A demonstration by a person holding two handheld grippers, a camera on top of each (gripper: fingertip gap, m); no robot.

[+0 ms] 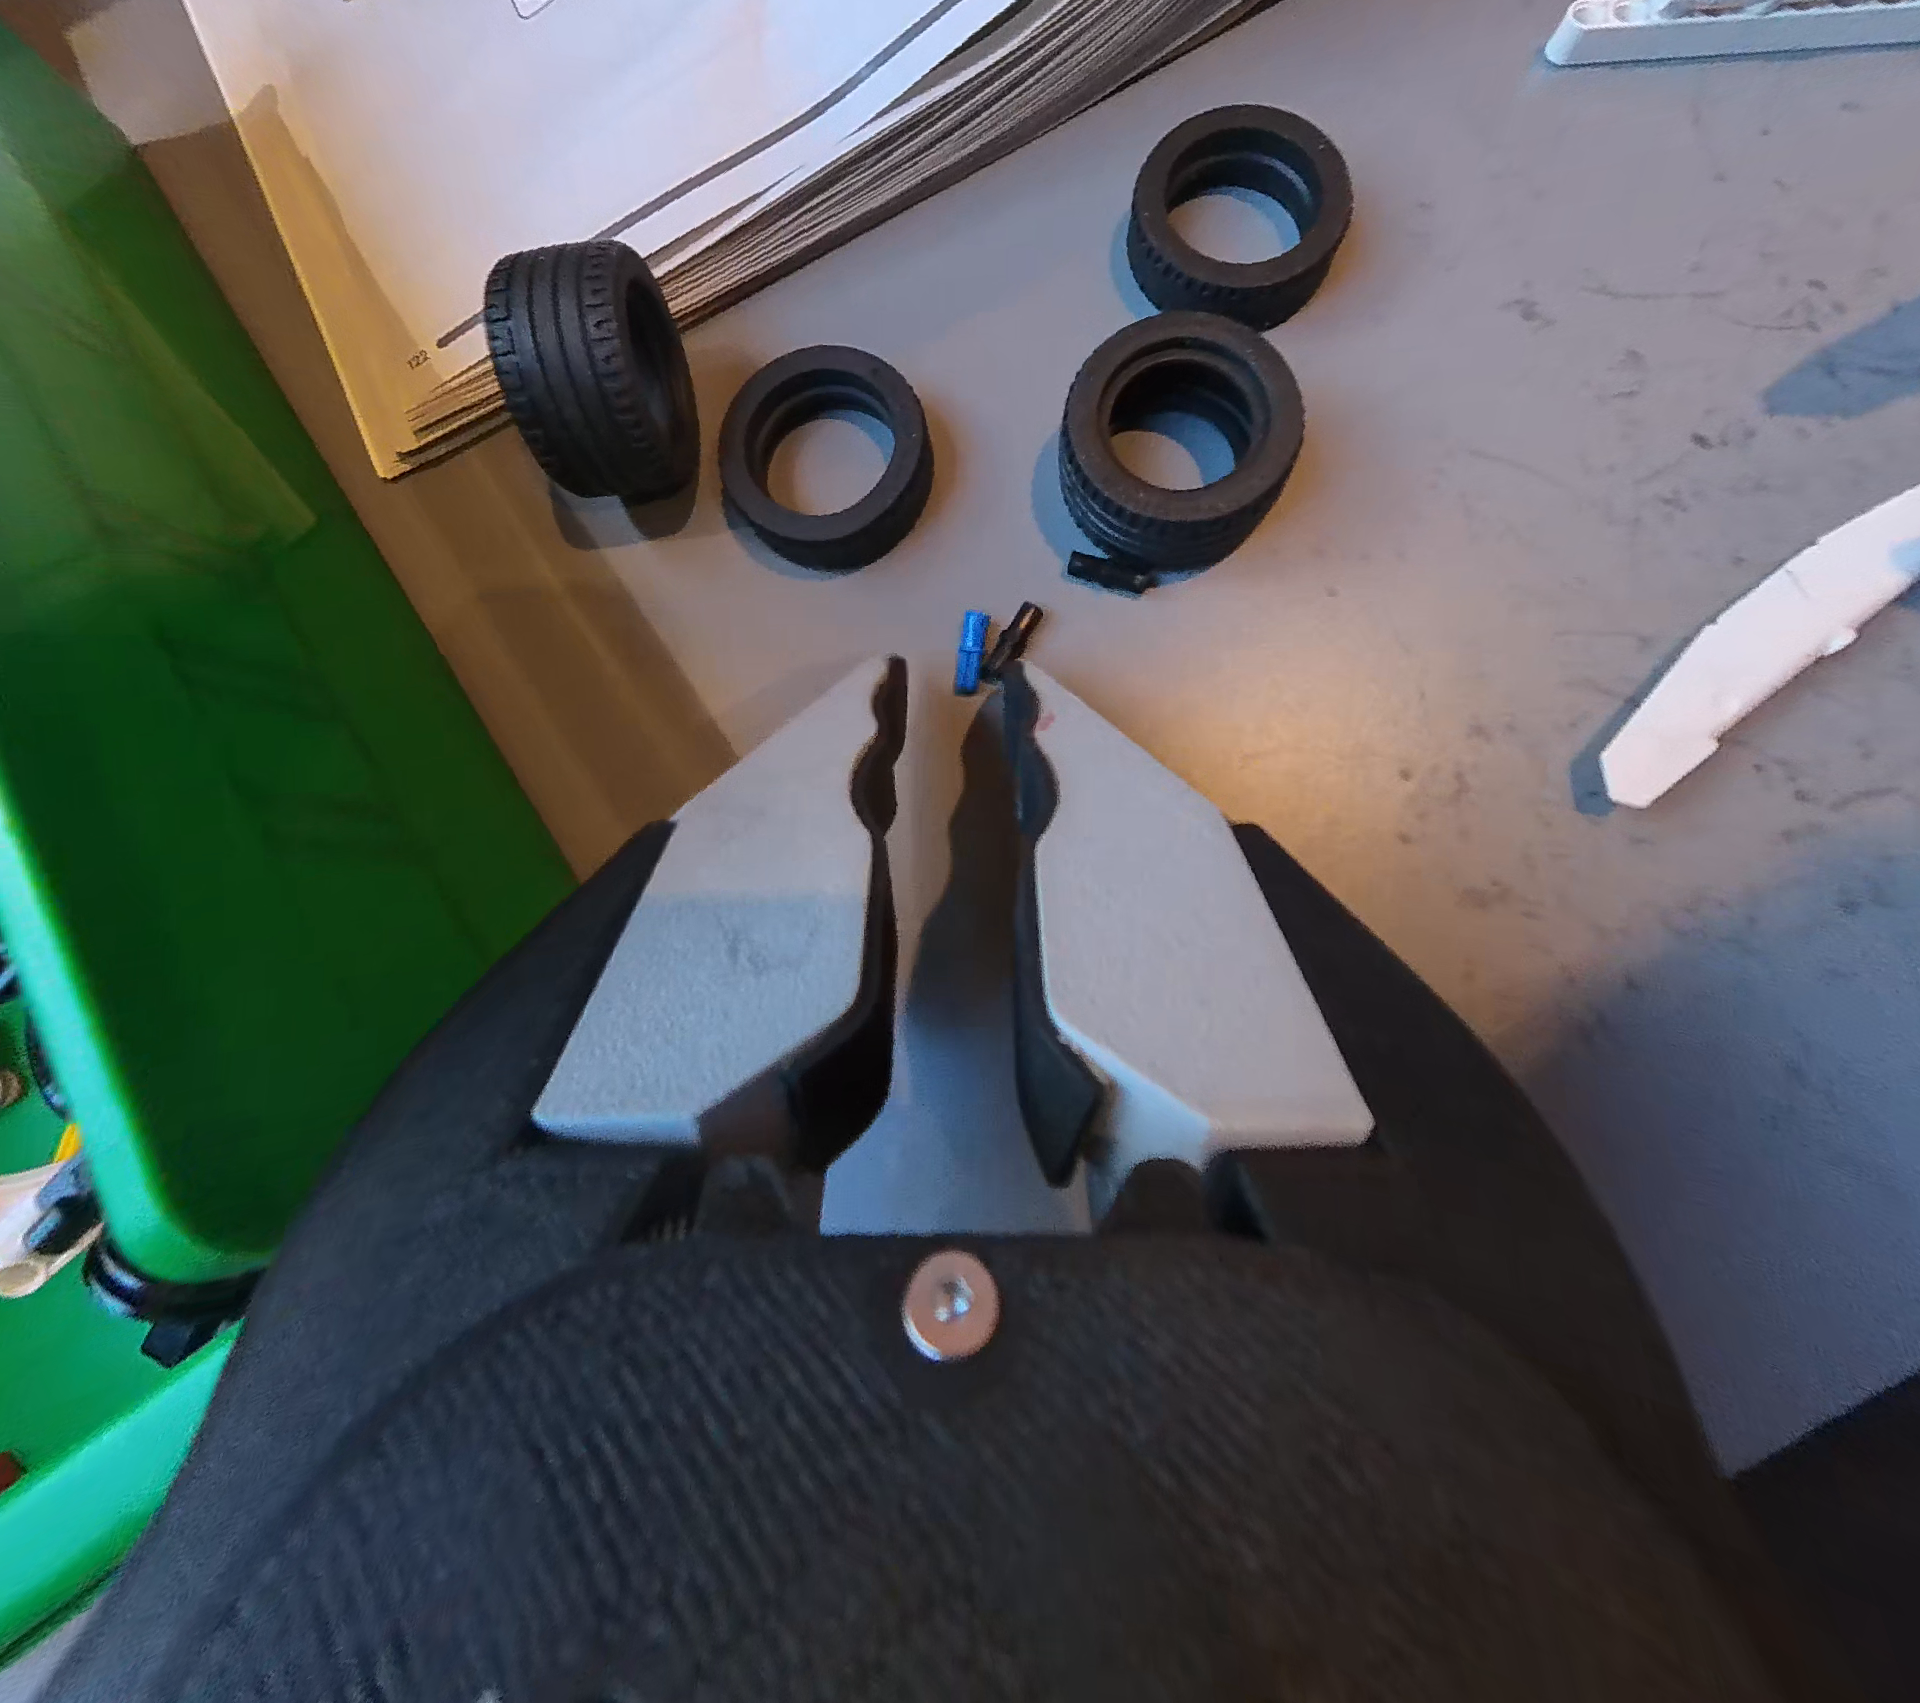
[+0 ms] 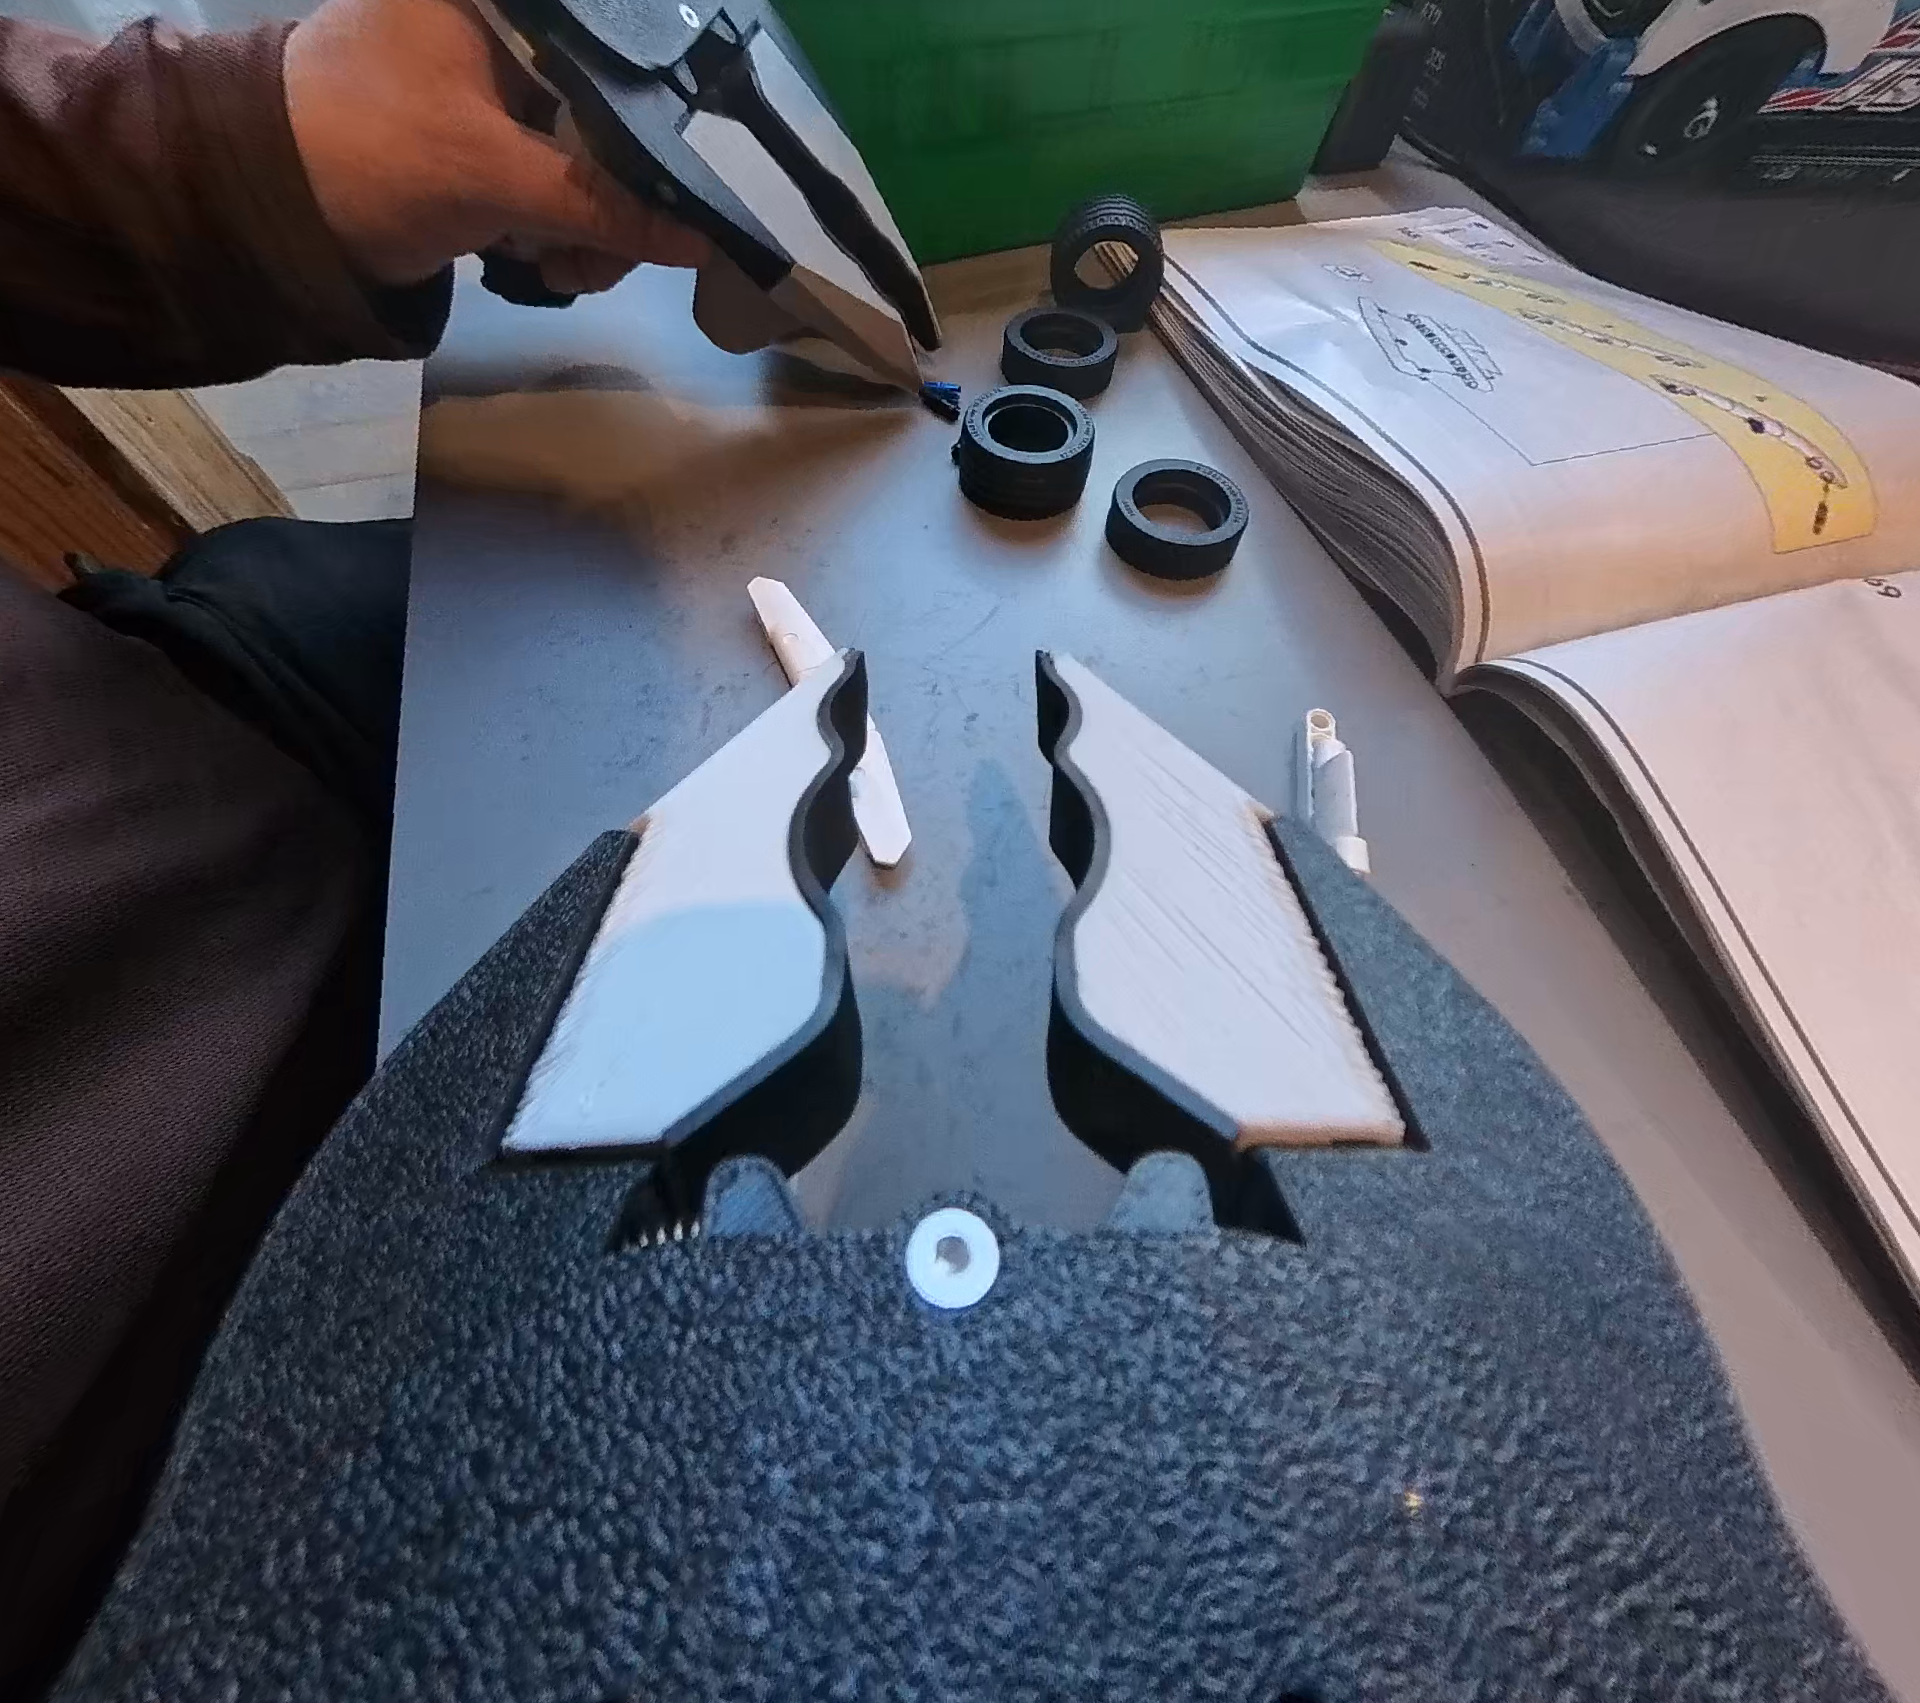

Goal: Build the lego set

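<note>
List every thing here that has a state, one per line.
left gripper: narrowly open, tips at the blue pin, holding nothing
right gripper: open, empty
blue pin: loose on the table
instruction booklet: open
rolling tire: upright, against the booklet
three other tires: flat
green bin: lidless

Grey scuffed desk [image 2: 644, 677] carries four black tyres [image 2: 1025, 453], an open manual [image 2: 1538, 406], white pieces [image 2: 883, 812], tiny pins [image 1: 971, 651], green bin [image 2: 1039, 84].

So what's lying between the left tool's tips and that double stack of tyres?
In the left wrist view, a blue pin and a black pin lie just ahead of the left tool; another black pin rests against the stacked tyres.
</note>
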